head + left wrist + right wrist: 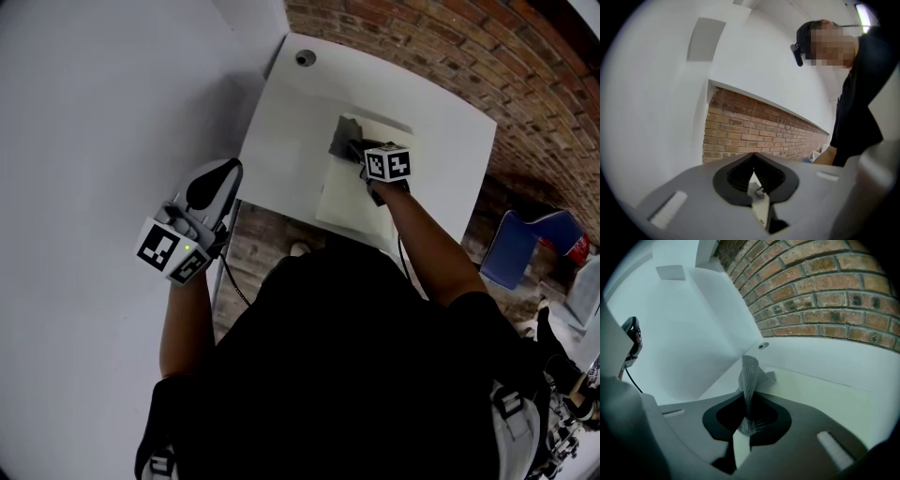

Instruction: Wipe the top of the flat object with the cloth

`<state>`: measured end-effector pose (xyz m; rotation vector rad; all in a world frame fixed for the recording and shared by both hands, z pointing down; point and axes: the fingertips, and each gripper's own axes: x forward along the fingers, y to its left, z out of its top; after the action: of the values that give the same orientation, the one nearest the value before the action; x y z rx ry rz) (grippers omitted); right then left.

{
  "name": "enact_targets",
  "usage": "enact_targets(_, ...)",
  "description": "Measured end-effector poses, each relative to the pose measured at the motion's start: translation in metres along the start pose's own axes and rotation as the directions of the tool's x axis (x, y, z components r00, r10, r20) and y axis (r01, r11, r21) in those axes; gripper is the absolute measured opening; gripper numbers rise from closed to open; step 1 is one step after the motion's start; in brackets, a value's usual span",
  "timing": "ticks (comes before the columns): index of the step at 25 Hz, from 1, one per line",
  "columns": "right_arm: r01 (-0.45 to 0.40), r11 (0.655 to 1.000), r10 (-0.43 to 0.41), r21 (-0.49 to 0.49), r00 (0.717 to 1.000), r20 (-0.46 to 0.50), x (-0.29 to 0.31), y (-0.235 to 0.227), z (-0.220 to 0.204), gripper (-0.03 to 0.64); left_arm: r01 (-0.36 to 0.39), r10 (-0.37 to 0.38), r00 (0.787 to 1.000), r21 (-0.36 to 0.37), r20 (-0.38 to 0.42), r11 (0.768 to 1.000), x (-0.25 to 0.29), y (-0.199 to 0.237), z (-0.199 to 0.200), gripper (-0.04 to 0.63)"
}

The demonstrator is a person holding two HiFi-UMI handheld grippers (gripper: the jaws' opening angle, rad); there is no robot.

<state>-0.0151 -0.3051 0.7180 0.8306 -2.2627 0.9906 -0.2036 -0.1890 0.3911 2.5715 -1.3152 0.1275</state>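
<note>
My left gripper (223, 173) hung beside the white table (281, 141), jaws pressed together on nothing. My right gripper (747, 420) pinched the grey mesh cloth (750, 373) at the cream board's (820, 390) far end. I judged that it needed to lie flat and take even strokes.

A white bench (281, 131) stands in a corner, with a round cable hole (305, 58) near its far edge. A red-brown brick wall (450, 47) runs behind it, and a plain white wall (94, 94) closes the left side. Brownish floor (258, 239) shows below the bench's near edge. A blue chair (520, 246) stands off to the right.
</note>
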Motion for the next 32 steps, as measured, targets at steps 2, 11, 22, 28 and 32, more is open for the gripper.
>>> enact_targets(2,0.002,1.0,-0.002,0.006,1.0,-0.004,0.002,-0.001,-0.001,0.015,-0.001,0.001,1.0,-0.003,-0.001,1.0,0.0,0.001,0.0,0.002)
enact_targets(11,0.028,0.999,-0.027,0.029,1.0,-0.008,-0.003,-0.015,-0.005,0.015,0.001,-0.001,1.0,-0.001,-0.004,1.0,-0.001,0.004,0.002,0.002)
enact_targets(22,0.097,0.992,-0.098,0.086,0.995,0.005,-0.032,-0.053,-0.019,0.015,0.052,-0.052,0.999,0.004,-0.008,0.999,0.017,-0.004,0.003,0.002)
enact_targets(28,0.143,0.981,-0.147,0.128,0.989,0.016,-0.054,-0.079,-0.03,0.015,0.079,-0.079,0.997,0.007,-0.012,0.997,0.028,-0.011,0.004,0.002)
enact_targets(32,0.179,0.973,-0.184,0.143,0.983,0.023,-0.069,-0.101,-0.038,0.015,0.101,-0.101,0.995,0.007,-0.012,0.995,0.036,-0.016,0.0,0.002)
